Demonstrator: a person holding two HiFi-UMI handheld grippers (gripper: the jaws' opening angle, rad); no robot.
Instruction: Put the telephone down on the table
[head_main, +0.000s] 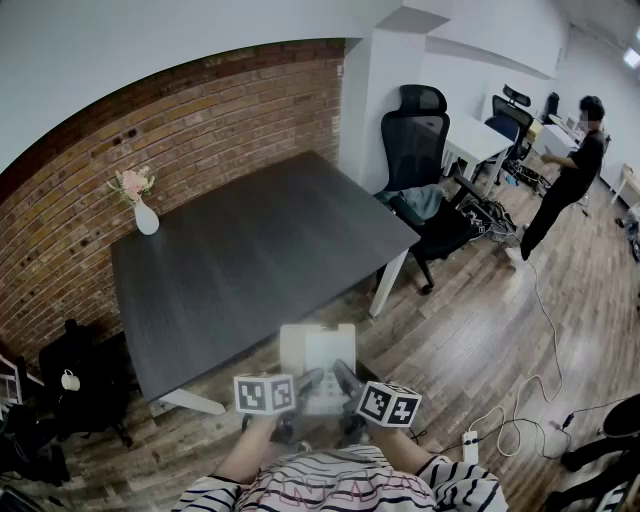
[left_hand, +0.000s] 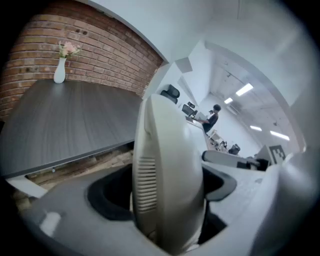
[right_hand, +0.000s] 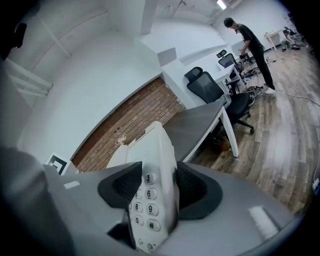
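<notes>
A white telephone (head_main: 317, 352) hangs in the air just off the near edge of the dark grey table (head_main: 250, 250), held from both sides. My left gripper (head_main: 298, 388) is shut on its handset side (left_hand: 167, 170), whose slotted cream shell fills the gap between the jaws. Shut on the keypad side, my right gripper (head_main: 346, 380) has number keys (right_hand: 146, 200) showing between its black pads (right_hand: 122, 184). In both gripper views the table (left_hand: 65, 120) (right_hand: 195, 130) lies ahead and below the phone.
A white vase with pink flowers (head_main: 144, 212) stands at the table's far left corner by the brick wall. A black office chair (head_main: 425, 170) is to the table's right. A person (head_main: 568, 178) stands far right. Cables and a power strip (head_main: 470, 446) lie on the wooden floor.
</notes>
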